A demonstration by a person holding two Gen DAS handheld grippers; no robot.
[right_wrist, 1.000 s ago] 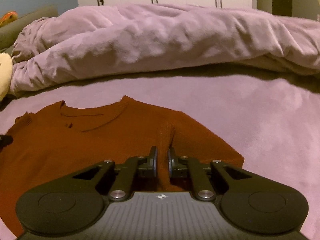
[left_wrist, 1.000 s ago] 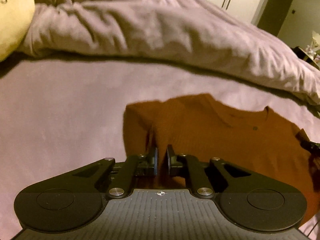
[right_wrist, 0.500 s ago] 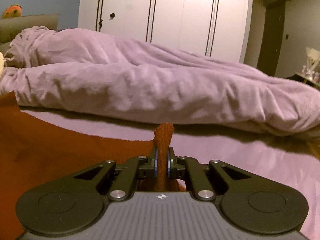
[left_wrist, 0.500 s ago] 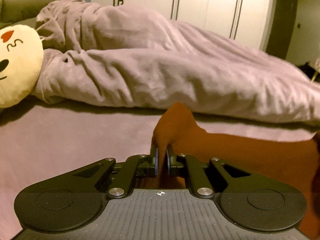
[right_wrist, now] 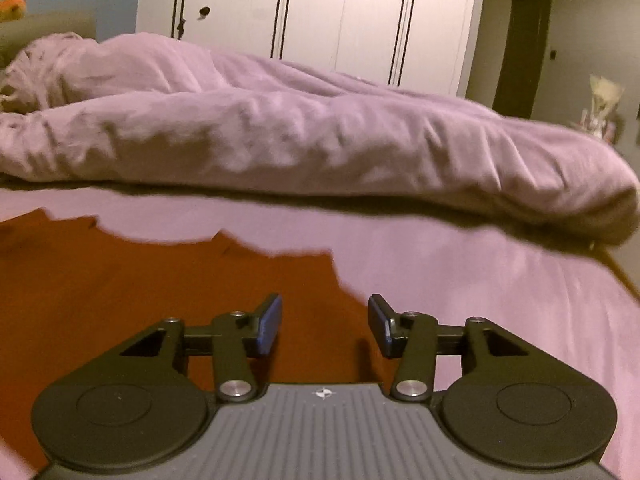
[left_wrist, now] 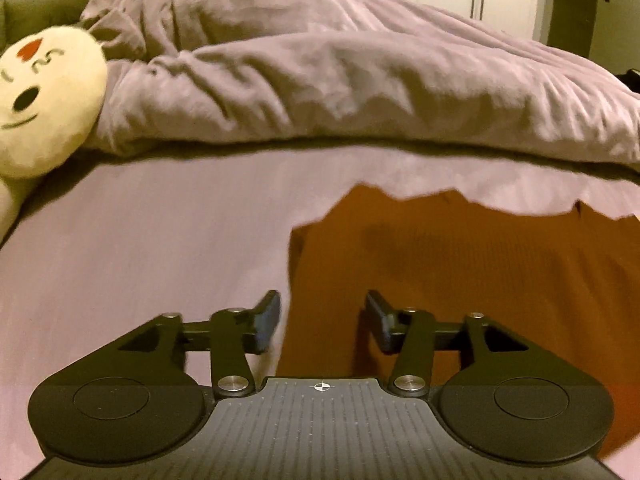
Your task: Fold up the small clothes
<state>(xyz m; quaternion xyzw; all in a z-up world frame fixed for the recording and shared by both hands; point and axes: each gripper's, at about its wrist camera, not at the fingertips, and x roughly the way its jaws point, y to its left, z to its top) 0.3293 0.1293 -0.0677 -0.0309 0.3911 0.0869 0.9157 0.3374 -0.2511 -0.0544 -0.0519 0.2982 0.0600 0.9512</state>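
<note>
The rust-orange knit garment (left_wrist: 460,280) lies flat on the lilac bed sheet (left_wrist: 160,240). The left gripper (left_wrist: 323,322) has its jaws spread wide, empty, at the garment's left edge. The right gripper (right_wrist: 325,326) is likewise spread and empty, at the garment's right edge (right_wrist: 160,288). A rumpled lilac duvet (left_wrist: 340,80) lies at 12 o'clock; a cream plush toy with a printed face (left_wrist: 44,100) sits at 10 o'clock.

bed (left_wrist: 160,240): lilac sheet | on it: rust sweater (left_wrist: 460,264), bunched duvet (left_wrist: 360,80), plush toy (left_wrist: 44,100)
</note>
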